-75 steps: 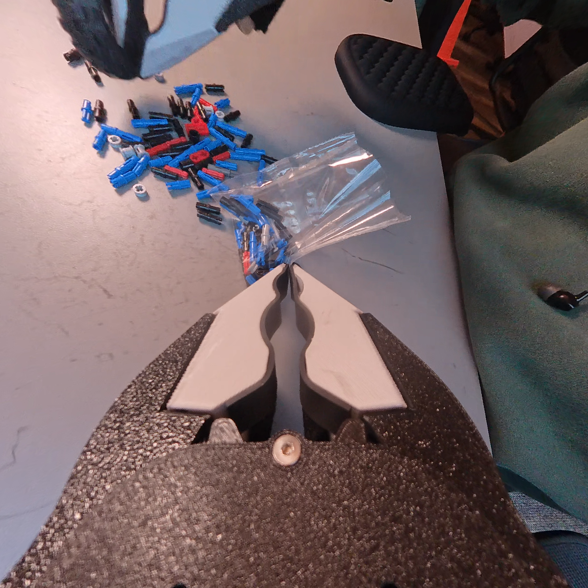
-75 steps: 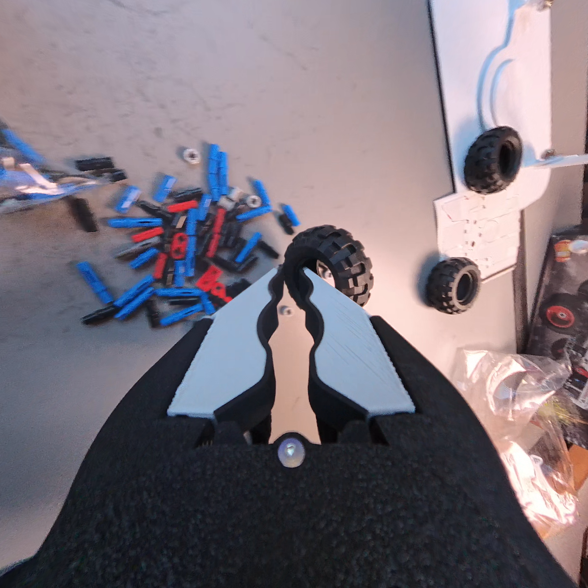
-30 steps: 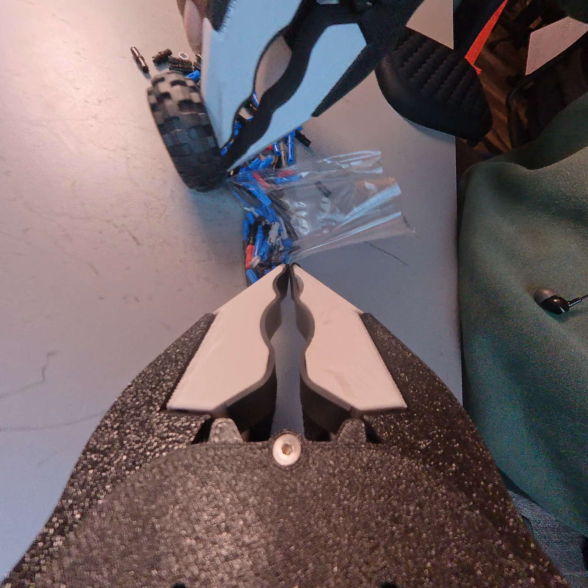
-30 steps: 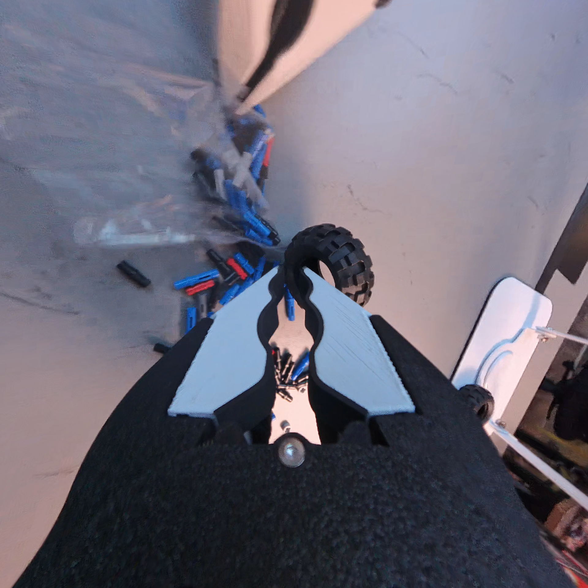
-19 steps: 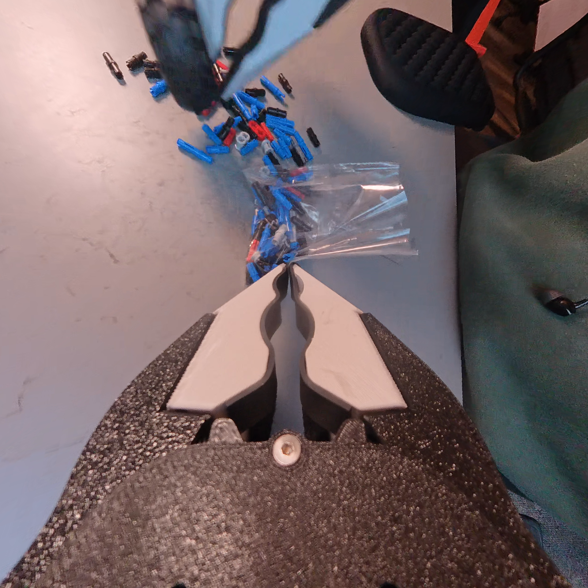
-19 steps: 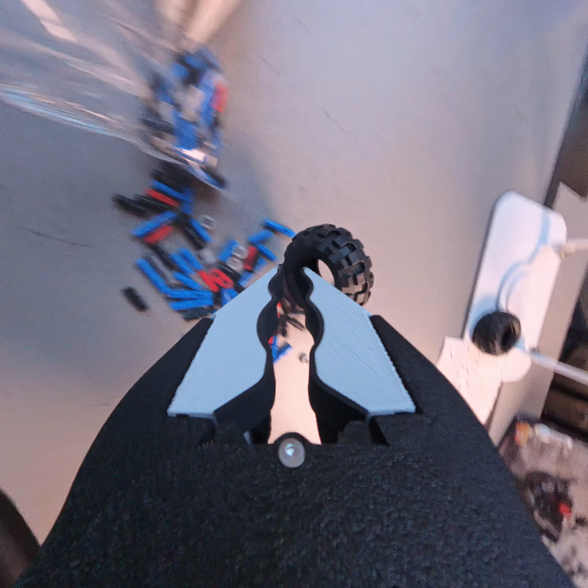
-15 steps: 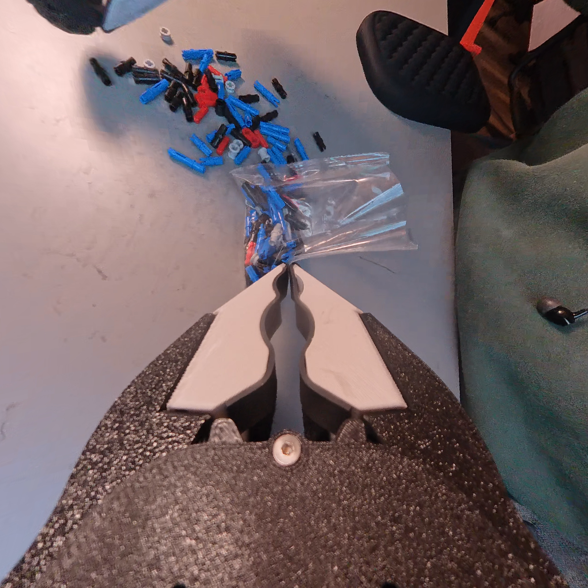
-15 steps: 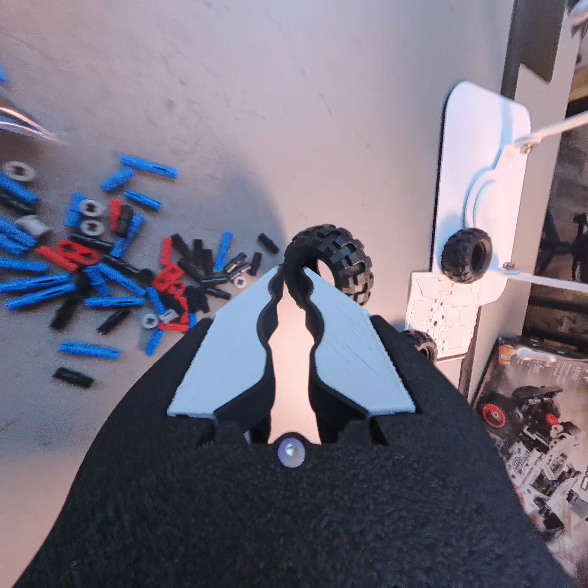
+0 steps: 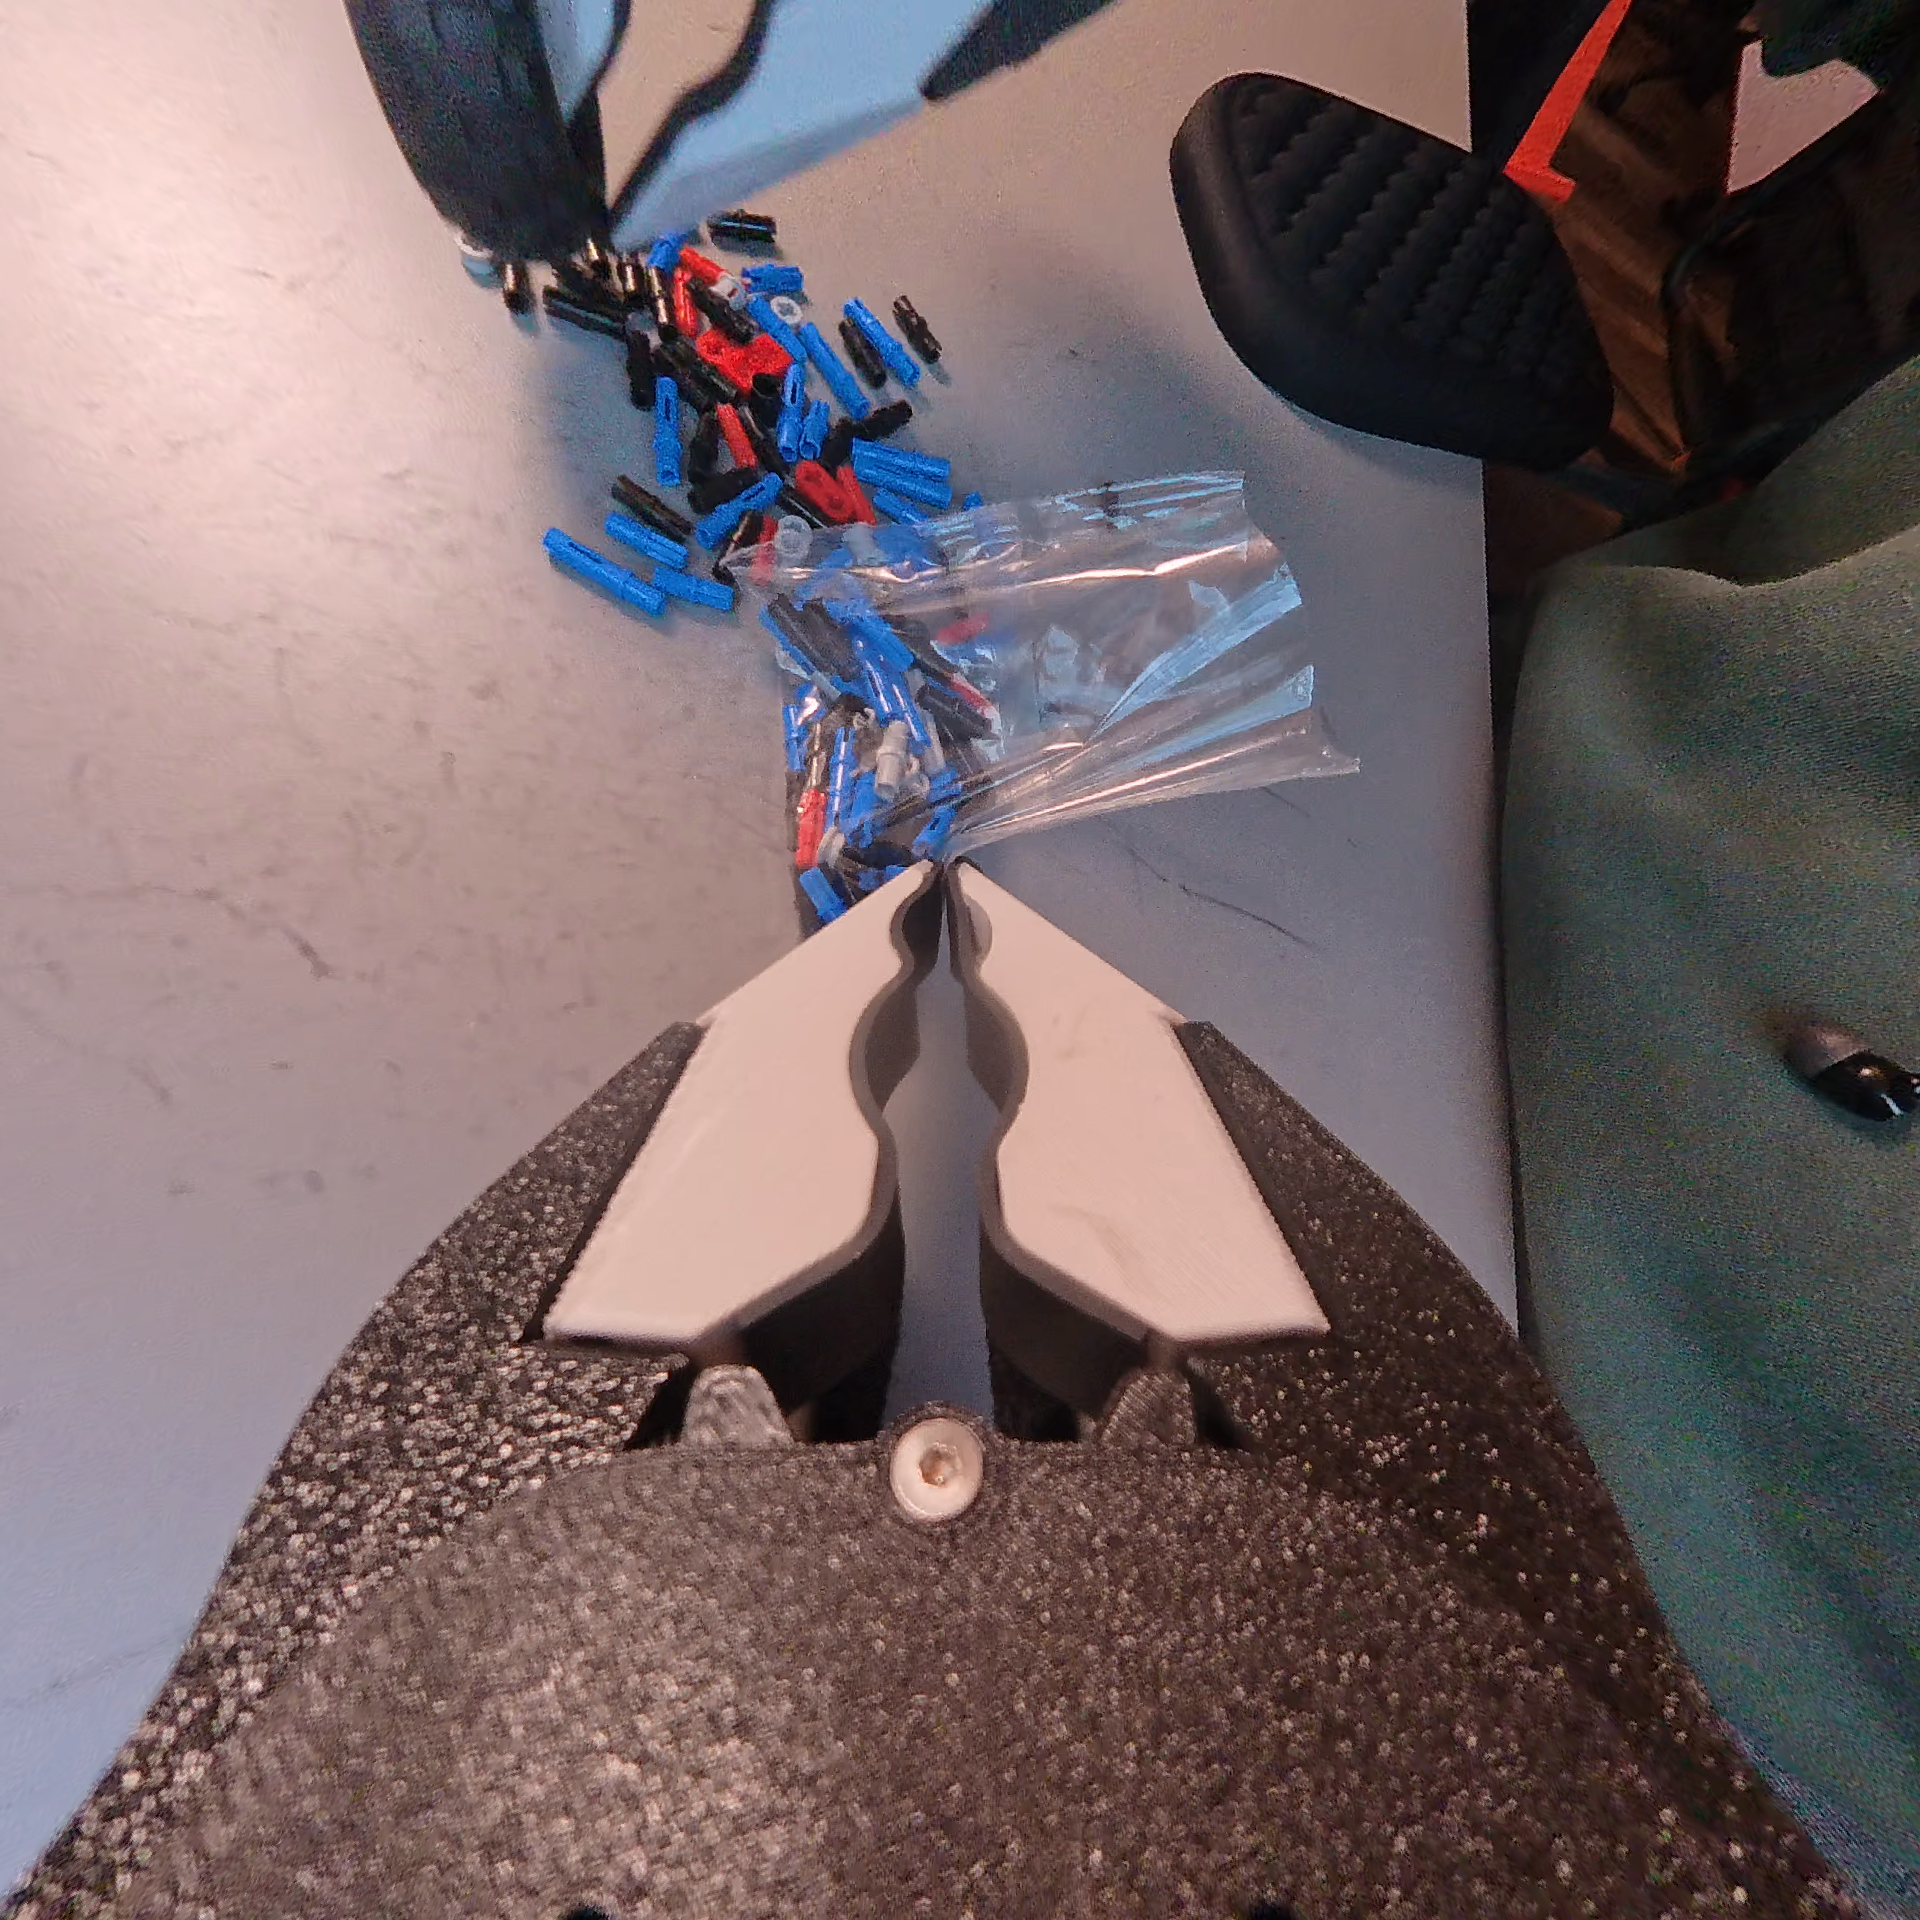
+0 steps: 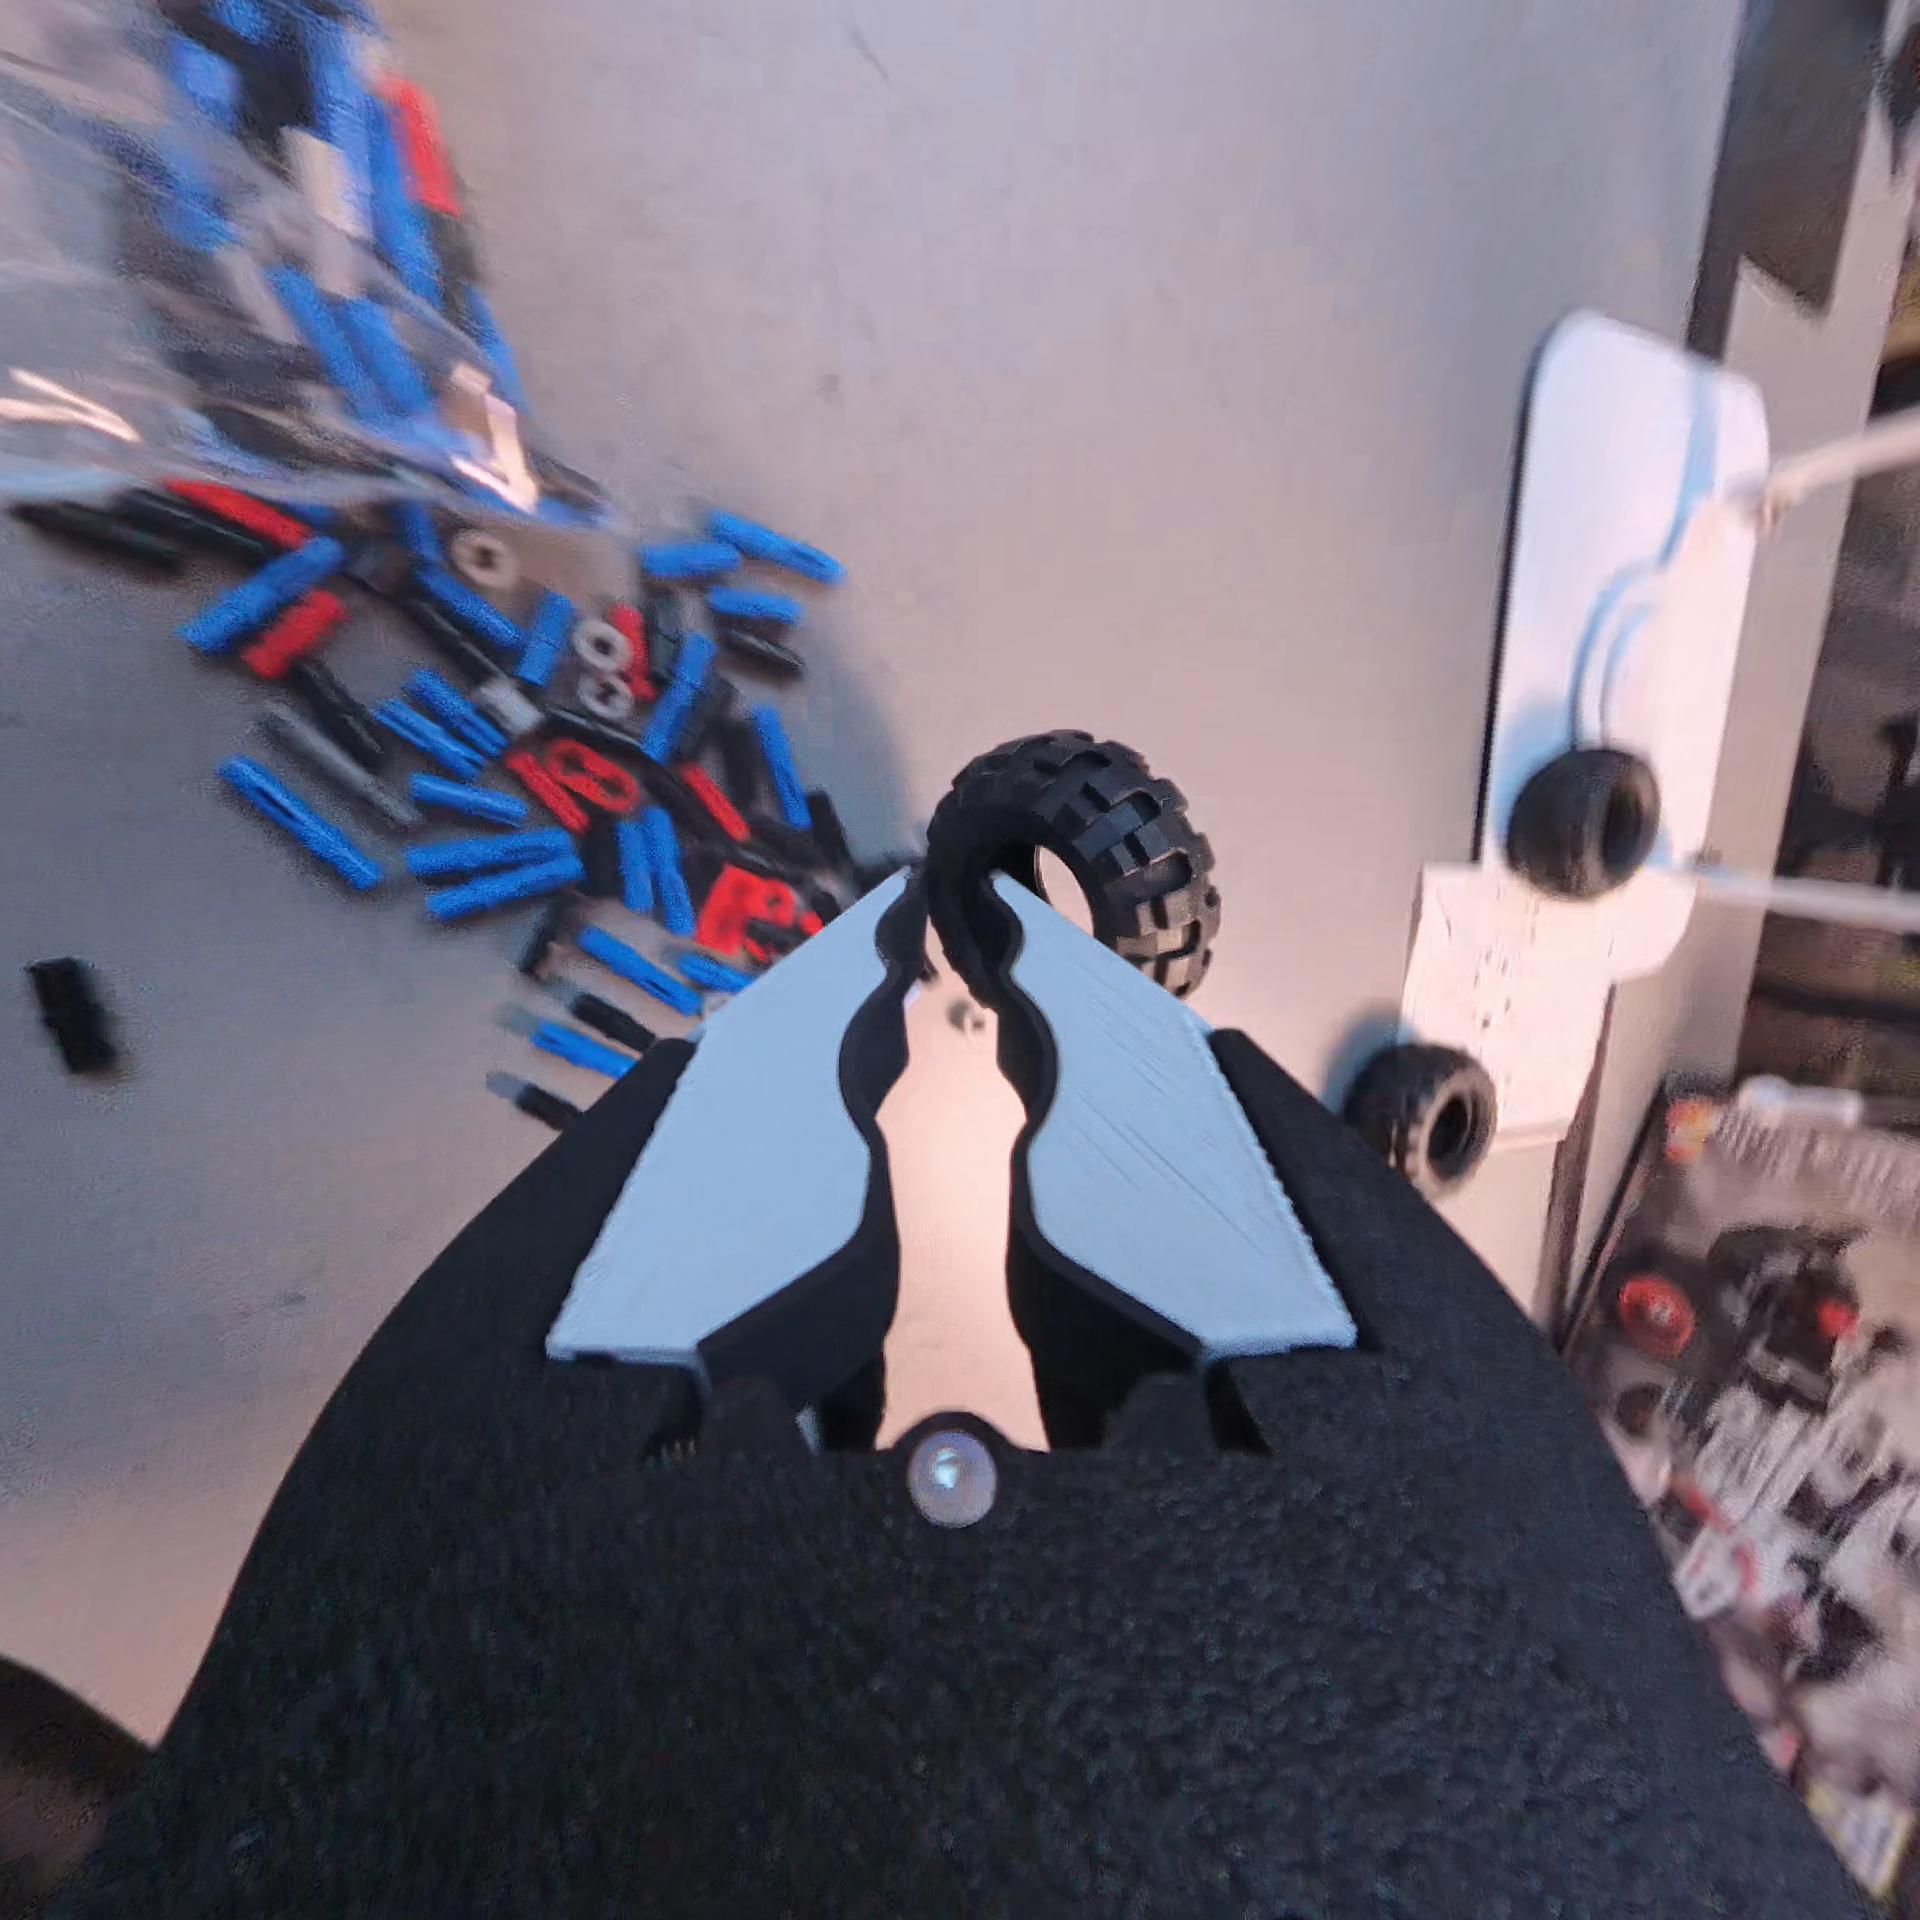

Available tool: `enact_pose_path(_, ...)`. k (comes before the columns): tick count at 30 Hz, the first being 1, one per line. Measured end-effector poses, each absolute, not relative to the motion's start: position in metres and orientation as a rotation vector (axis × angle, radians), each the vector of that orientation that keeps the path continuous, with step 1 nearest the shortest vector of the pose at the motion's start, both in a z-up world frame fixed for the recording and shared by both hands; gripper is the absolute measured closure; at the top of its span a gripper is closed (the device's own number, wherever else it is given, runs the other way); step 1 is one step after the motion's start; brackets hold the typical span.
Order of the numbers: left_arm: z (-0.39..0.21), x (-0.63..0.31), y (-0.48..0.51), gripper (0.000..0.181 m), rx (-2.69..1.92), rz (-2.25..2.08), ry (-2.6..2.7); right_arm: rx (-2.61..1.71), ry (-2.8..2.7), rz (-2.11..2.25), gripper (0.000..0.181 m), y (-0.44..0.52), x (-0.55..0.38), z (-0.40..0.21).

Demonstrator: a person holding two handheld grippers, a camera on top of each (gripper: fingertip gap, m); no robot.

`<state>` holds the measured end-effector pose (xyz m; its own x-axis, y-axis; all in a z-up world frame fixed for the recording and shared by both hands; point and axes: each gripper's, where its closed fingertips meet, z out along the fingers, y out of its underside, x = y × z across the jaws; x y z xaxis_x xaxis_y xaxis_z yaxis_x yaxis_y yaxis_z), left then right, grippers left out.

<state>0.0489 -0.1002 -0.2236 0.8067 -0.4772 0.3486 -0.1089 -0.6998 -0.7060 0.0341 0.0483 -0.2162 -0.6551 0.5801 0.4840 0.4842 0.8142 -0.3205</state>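
Left gripper pinched tight on the corner of a clear plastic bag, tips nearly touching with only the film between them, exactly as half a second ago. Bag lying on the grey table, long axis running from the pinched corner up and to the right, open mouth toward the loose heap; blue, black and red pins bunched inside near the tips. Beyond the bag's mouth, loose pins spilled in a band trending up-left, more drawn out and closer to the bag than in the frame half a second back. At the far top, right gripper back over the heap's far end, where earlier only a sliver showed at the top-left corner. To the right, a green garment and a black textured pad off the table edge. From the right wrist view: right gripper clamped narrow on the wall of a black knobby tyre, one finger through its hole, axle hole facing roughly toward the camera. Pins now lower-left of the tyre and nearer than before, the bag blurred at the upper left. Farther right, a white plate with two more tyres, shifted rightward since then.
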Motion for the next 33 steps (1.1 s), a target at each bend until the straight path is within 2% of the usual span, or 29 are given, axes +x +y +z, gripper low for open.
enact_pose_path(4, -0.224, 0.049, -0.101, 0.181, -2.292, -0.689, 0.432, -1.016, -2.351, 0.137, 0.173, 0.098, 0.041, -0.225)
enact_pose_path(13, -0.222, 0.046, -0.102, 0.181, -2.284, -0.702, 0.401, -0.988, -2.351, 0.274, 0.172, 0.065, 0.039, -0.219)
enact_pose_path(22, -0.219, 0.046, -0.102, 0.181, -2.261, -0.720, 0.387, -1.499, -2.523, 0.571, 0.171, 0.096, -0.038, -0.227)
enact_pose_path(24, -0.220, 0.046, -0.102, 0.181, -2.263, -0.731, 0.385, -1.566, -2.559, 0.595, 0.169, 0.098, -0.047, -0.227)
enact_pose_path(28, -0.217, 0.045, -0.102, 0.181, -2.245, -0.757, 0.365, -1.529, -2.517, 0.556, 0.142, 0.112, -0.055, -0.220)
enact_pose_path(31, -0.214, 0.044, -0.102, 0.181, -2.230, -0.763, 0.360, -1.355, -2.350, 0.673, 0.141, 0.108, -0.049, -0.177)
enact_pose_path(33, -0.214, 0.044, -0.102, 0.181, -2.226, -0.763, 0.363, -1.151, -2.378, 0.819, 0.136, 0.076, -0.012, -0.158)
